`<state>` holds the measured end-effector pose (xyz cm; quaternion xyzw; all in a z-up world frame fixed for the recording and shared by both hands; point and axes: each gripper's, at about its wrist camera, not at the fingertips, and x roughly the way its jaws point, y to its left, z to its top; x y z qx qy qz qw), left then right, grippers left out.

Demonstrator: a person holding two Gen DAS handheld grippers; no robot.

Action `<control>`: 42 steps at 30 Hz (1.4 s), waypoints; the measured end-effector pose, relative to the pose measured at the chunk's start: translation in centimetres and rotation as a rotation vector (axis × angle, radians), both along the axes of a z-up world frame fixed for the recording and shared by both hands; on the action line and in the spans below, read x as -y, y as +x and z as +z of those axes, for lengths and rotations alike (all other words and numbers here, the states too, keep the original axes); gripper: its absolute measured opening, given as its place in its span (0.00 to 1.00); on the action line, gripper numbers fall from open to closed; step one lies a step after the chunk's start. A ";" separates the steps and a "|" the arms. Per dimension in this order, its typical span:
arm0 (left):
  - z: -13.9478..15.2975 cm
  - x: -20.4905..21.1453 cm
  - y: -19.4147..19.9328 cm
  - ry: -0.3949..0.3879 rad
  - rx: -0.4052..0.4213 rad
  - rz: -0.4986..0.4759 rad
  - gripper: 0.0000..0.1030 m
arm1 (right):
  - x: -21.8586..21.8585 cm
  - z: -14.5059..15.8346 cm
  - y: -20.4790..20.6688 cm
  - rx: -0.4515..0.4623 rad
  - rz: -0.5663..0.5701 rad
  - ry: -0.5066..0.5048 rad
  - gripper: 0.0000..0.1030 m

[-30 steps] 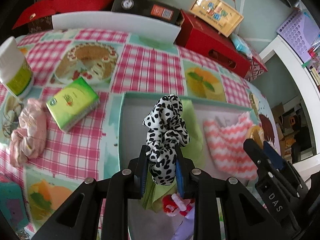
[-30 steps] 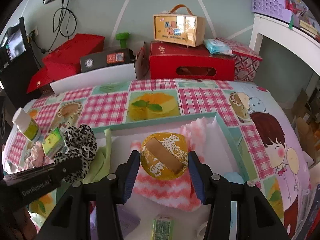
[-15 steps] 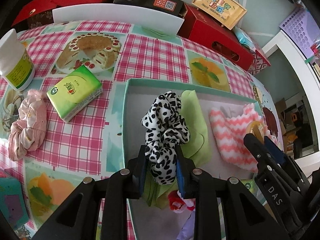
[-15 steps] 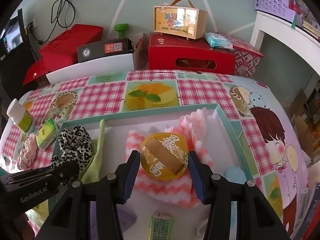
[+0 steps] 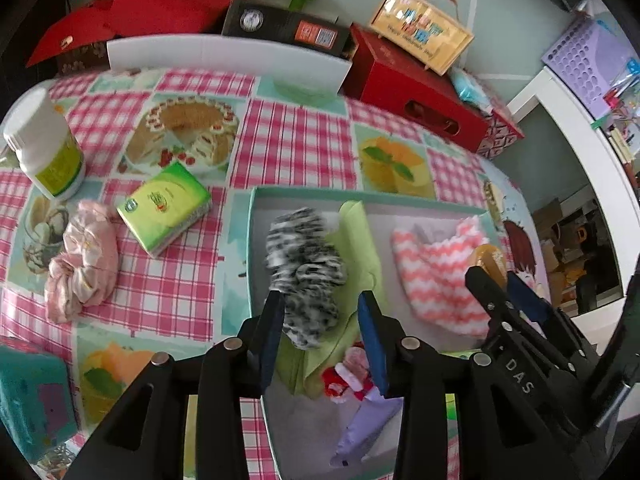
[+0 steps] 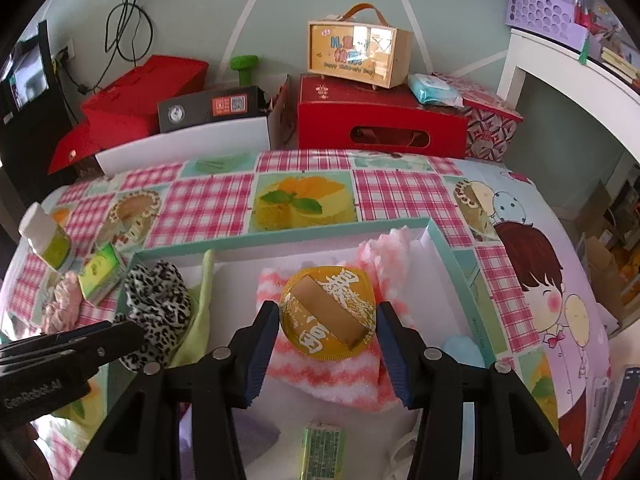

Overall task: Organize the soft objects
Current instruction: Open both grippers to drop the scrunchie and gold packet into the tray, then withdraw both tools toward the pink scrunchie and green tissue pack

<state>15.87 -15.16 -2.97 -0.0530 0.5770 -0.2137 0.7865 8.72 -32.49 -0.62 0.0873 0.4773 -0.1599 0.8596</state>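
Note:
My left gripper [image 5: 320,324] is open over the teal-rimmed box [image 5: 254,240]; the leopard-print scrunchie [image 5: 304,268], blurred, is dropping free between its fingers onto a green cloth [image 5: 360,248]. The scrunchie also shows in the right wrist view [image 6: 158,300]. My right gripper [image 6: 328,340] is shut on a round yellow puff [image 6: 328,316], held above a pink-and-white striped sock [image 6: 320,376] inside the box. A pink scrunchie [image 5: 80,268] lies on the tablecloth left of the box.
A green tissue pack [image 5: 164,208] and a white bottle [image 5: 44,152] stand left of the box. Red boxes [image 6: 380,120] and a white tray [image 5: 224,56] line the far edge. A small Santa toy [image 5: 348,372] and purple item [image 5: 360,428] lie in the box.
My left gripper has opened and let go of the leopard scrunchie, which is falling into the box. My right gripper still holds the yellow puff in place.

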 end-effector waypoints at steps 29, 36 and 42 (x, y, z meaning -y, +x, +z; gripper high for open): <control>0.7 -1.9 0.5 0.097 0.088 0.108 0.87 | -0.4 -0.1 0.2 -0.044 0.012 -0.040 1.00; 0.4 -2.6 0.8 0.113 0.080 0.136 0.88 | -0.6 -0.4 0.2 -0.058 0.025 -0.035 1.00; 0.4 -2.9 1.0 0.120 0.074 0.143 0.88 | -0.7 -0.5 0.3 -0.071 0.026 -0.043 1.00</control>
